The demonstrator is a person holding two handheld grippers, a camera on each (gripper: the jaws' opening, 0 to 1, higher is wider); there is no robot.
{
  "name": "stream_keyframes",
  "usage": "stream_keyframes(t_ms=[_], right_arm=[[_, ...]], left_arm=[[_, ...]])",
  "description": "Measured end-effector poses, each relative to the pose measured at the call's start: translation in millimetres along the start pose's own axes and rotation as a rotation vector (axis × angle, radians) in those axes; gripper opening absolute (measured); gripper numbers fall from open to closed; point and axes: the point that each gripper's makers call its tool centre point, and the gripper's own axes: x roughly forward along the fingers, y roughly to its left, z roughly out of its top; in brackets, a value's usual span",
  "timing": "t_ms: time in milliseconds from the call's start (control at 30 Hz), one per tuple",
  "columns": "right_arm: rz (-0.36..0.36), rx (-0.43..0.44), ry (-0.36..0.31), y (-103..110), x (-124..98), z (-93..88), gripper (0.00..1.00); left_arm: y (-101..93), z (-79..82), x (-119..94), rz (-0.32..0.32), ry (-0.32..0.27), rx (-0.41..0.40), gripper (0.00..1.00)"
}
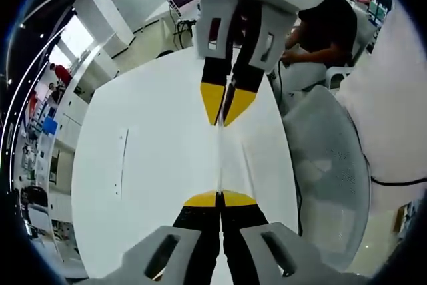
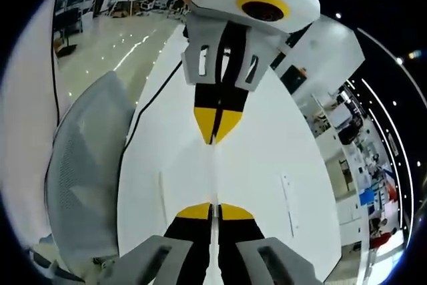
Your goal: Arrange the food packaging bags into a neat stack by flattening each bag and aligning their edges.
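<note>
A thin white packaging bag [image 1: 221,159] hangs stretched above the white table [image 1: 147,165], seen almost edge-on as a pale strip. My left gripper [image 1: 219,198] is shut on its near end, yellow tips pressed together. Facing it from the top of the left gripper view, my right gripper [image 1: 227,106] is shut on the far end. In the right gripper view the same bag [image 2: 214,171] runs from my right gripper [image 2: 214,211] up to the left gripper [image 2: 216,125], both clamped on it. The bag's print and any other bags are hidden.
A grey mesh chair [image 1: 327,165] stands beside the table, also seen as the chair [image 2: 80,165]. A black cable [image 2: 155,95] lies along the table's edge. A person in dark clothes [image 1: 327,28] sits beyond the table. Shelves and desks line the room.
</note>
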Motion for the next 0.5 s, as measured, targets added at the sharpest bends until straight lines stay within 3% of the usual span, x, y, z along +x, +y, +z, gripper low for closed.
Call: stream_keyframes(t_ms=[500], right_arm=[[-0.001,0.008,0.022,-3,-4,-13.2,0.0]], left_arm=[[-0.8,-0.4,-1,0.004,-0.001,0.007,0.0]])
